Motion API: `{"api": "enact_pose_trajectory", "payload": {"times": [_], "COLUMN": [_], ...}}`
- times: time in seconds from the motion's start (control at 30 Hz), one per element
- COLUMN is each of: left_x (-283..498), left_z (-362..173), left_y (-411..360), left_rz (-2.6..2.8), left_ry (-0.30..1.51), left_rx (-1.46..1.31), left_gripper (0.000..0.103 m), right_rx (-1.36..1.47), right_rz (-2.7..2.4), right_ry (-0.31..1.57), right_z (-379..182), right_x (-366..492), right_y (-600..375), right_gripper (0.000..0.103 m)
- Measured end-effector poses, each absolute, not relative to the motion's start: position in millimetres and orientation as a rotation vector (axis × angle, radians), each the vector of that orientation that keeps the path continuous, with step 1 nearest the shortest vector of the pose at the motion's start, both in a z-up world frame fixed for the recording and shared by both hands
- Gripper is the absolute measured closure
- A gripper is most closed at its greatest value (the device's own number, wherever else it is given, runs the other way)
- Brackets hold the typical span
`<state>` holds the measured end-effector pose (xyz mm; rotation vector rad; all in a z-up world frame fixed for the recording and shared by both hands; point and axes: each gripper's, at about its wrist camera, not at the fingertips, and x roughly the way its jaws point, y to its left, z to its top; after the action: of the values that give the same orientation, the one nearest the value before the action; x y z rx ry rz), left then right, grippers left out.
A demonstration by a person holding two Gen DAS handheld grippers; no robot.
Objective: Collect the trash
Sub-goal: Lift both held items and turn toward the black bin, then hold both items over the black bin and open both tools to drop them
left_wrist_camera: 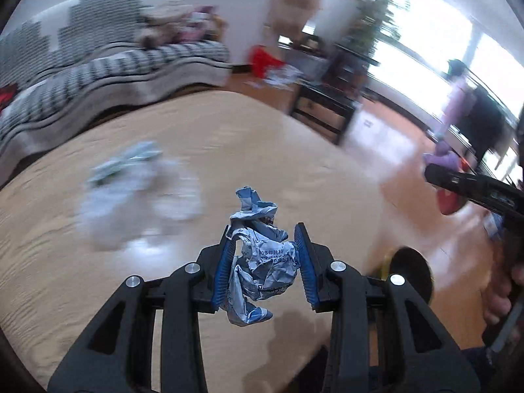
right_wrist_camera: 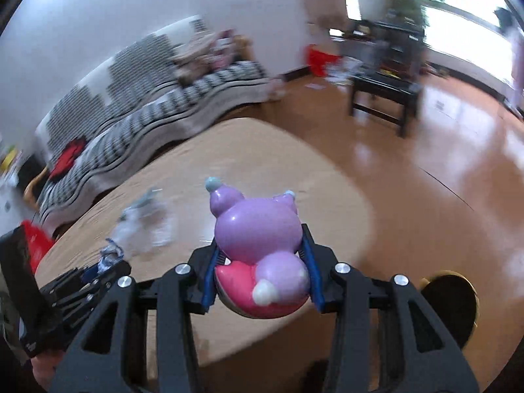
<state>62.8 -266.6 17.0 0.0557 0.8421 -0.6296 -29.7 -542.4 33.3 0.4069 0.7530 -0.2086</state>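
Left hand-held gripper clamps crumpled paper, right hand-held gripper a purple toy; table litter is blurred.

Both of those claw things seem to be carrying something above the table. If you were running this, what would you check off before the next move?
1. Left gripper holds the crumpled paper between its jaws: ok.
2. Right gripper jaws clamp the purple toy figure: ok.
3. Both loads lifted off the beige table: ok, as far as the views show.
4. Table cleared: not ok, a blurred clear plastic wrapper lies there.
5. Bin located: cannot tell; a dark round opening shows beside the table, possibly the bin.
6. Whether the toy counts as trash: cannot tell.
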Motion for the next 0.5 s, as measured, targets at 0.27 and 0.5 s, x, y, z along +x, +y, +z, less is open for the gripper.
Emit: {"api": "enact_pose_trajectory", "payload": {"times": [0.27,0.5], "left_x": [9.1,-37.2], "left_z": [-14.6,-66.5], "left_y": [-424.0,-529.5], "left_rz": [-0.929,-1.132], "left_ry": [0.872,0.968], "left_rx": [0.164,0.197], "left_gripper": [0.067,0.066], "right_rx": [0.56,0.754], "right_rz": [-0.475,-0.662], "right_ry": [0.807,0.878], "right_z": [-19.0,-70.9], "right_x": [-110.9,-161.7], "right_y": [-666.4,-750.2], "right_gripper": [0.059,0.059]}}
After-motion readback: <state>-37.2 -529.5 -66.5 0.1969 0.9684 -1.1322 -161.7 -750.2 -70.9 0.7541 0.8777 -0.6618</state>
